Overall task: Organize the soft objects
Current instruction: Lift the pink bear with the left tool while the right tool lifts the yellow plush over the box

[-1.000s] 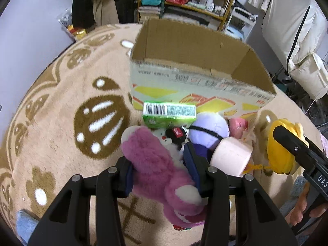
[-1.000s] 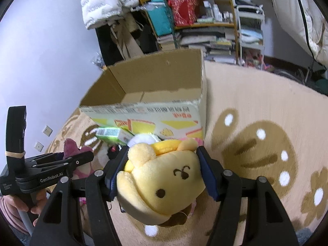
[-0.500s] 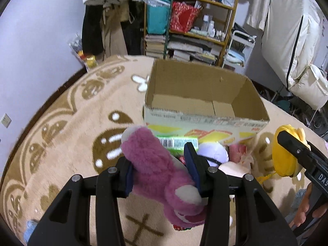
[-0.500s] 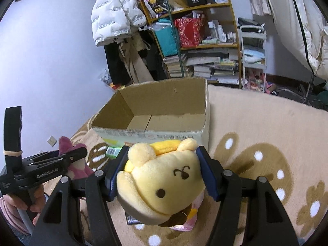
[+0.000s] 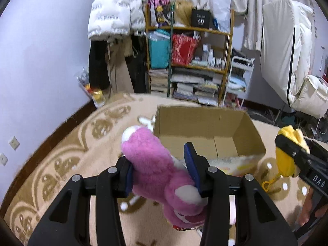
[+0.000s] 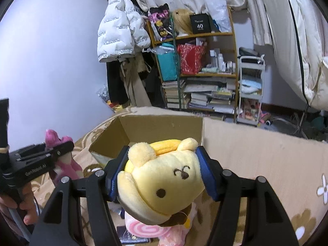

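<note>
Left wrist view. The left gripper (image 5: 162, 171) is clamped on the pink plush bear (image 5: 157, 172), one blue pad on each flank of its body. The open cardboard box (image 5: 207, 135) stands on the patterned rug (image 5: 67, 157) at 12 o'clock from the toy, flaps up, floor bare. At 3 o'clock the right gripper carries the yellow plush dog (image 5: 287, 155) beside the box's right wall.

Procedure, as judged: carry the bear forward until it is fully over the box mouth, lower it below the rim, then part the pads. The plush will spring back, so release low to prevent it bouncing out. Keep the two tools apart over the opening.

Right wrist view. The right gripper (image 6: 162, 176) is closed on the yellow plush dog's (image 6: 164, 180) head, face toward the camera. The box (image 6: 162, 127) lies at 12 o'clock, just beyond. The bear (image 6: 61, 153) hangs in the left gripper at 9 o'clock. A pink swirl-patterned soft item (image 6: 147, 228) lies on the rug at 6 o'clock.

Count: grippers, two; plush toys held, two; boxes, one; loose soft items seen, one.
</note>
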A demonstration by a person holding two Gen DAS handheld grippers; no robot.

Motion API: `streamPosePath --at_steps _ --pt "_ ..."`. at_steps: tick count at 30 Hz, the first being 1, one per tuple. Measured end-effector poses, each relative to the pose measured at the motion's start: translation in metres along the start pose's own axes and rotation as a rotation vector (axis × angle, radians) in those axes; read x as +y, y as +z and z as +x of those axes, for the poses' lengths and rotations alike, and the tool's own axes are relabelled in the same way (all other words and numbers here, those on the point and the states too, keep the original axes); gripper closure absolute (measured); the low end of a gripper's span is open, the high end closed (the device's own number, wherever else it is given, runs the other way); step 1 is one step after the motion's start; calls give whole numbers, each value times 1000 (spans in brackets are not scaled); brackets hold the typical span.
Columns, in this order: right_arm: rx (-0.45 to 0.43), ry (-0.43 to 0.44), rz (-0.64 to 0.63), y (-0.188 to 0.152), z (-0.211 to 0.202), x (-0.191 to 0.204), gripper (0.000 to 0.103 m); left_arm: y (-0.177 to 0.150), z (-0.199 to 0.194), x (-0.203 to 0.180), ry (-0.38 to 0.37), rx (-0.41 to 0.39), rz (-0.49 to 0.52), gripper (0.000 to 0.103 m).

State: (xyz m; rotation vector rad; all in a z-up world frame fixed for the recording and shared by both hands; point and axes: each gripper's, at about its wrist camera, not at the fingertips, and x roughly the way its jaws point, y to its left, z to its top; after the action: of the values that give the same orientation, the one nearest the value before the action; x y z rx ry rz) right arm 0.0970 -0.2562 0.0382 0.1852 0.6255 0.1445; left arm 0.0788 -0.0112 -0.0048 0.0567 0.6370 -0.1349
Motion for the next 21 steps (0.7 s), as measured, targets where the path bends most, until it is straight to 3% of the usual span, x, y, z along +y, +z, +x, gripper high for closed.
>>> streamPosePath --at_steps 21 --pt "-79 -4 -73 44 48 6 35 46 17 1 40 -229 47 60"
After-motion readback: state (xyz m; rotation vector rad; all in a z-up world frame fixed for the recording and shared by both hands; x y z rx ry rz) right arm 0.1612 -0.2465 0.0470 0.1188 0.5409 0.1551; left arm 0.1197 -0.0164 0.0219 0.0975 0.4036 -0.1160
